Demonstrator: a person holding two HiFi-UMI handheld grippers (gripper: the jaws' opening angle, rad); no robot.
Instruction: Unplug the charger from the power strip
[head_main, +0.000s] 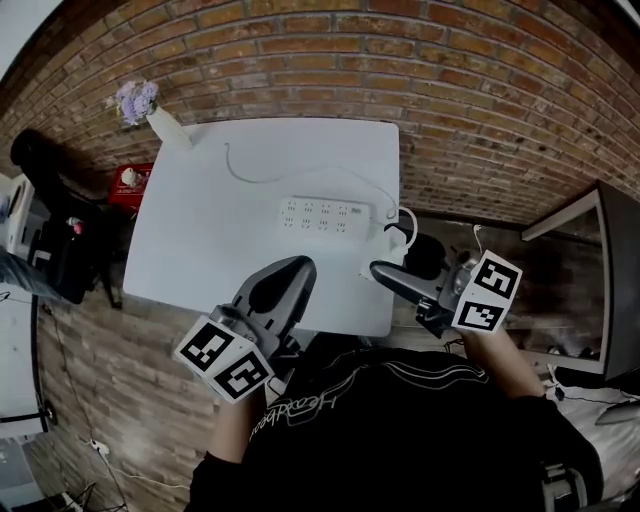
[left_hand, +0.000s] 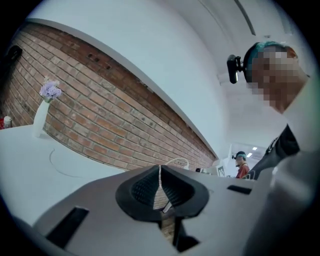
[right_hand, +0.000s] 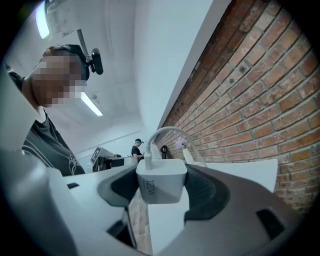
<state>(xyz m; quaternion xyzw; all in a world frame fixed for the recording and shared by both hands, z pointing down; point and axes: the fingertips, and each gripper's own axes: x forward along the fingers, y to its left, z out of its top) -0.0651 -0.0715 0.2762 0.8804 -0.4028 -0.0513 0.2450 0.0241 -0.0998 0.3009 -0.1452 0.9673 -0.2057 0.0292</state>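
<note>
The white power strip (head_main: 322, 214) lies on the white table (head_main: 200, 250), with a thin cord (head_main: 250, 178) trailing from it toward the back. My right gripper (head_main: 383, 268) is shut on the white charger (right_hand: 161, 182), which sits between its pads with the white cable (right_hand: 165, 132) arching off its top. In the head view the charger (head_main: 384, 256) hangs over the table's right front edge, clear of the strip. My left gripper (head_main: 292, 272) hovers above the table's front edge, jaws shut with nothing between them (left_hand: 160, 186).
A white vase with purple flowers (head_main: 150, 112) stands at the table's back left corner, against the brick wall (head_main: 480, 110). A red item (head_main: 128, 186) sits left of the table. Another table (head_main: 585, 215) stands at right. A person (left_hand: 241, 163) stands far off.
</note>
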